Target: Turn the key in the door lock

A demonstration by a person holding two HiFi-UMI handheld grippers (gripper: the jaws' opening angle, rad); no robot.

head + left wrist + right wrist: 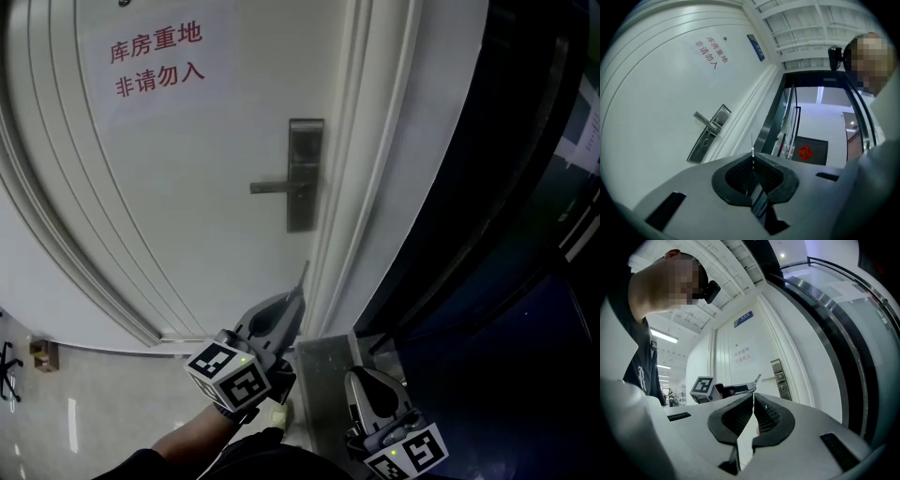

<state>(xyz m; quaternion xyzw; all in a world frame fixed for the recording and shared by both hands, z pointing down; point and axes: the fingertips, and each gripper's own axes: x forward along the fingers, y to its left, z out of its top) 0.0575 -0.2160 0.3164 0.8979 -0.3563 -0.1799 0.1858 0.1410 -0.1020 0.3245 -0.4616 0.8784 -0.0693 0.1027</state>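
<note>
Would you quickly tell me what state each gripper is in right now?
Left gripper: closed on the key, whose blade pokes out past the tips.
Right gripper: closed, with nothing between its jaws.

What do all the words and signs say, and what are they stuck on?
"库房重地" and under it "非请勿入": red print on the white paper sign stuck on the door.
Blue plaque above the door: too small to read.
Red diamond on the dark panel down the corridor: too blurred to read.
Sheets on the glass wall: too small to read.
</note>
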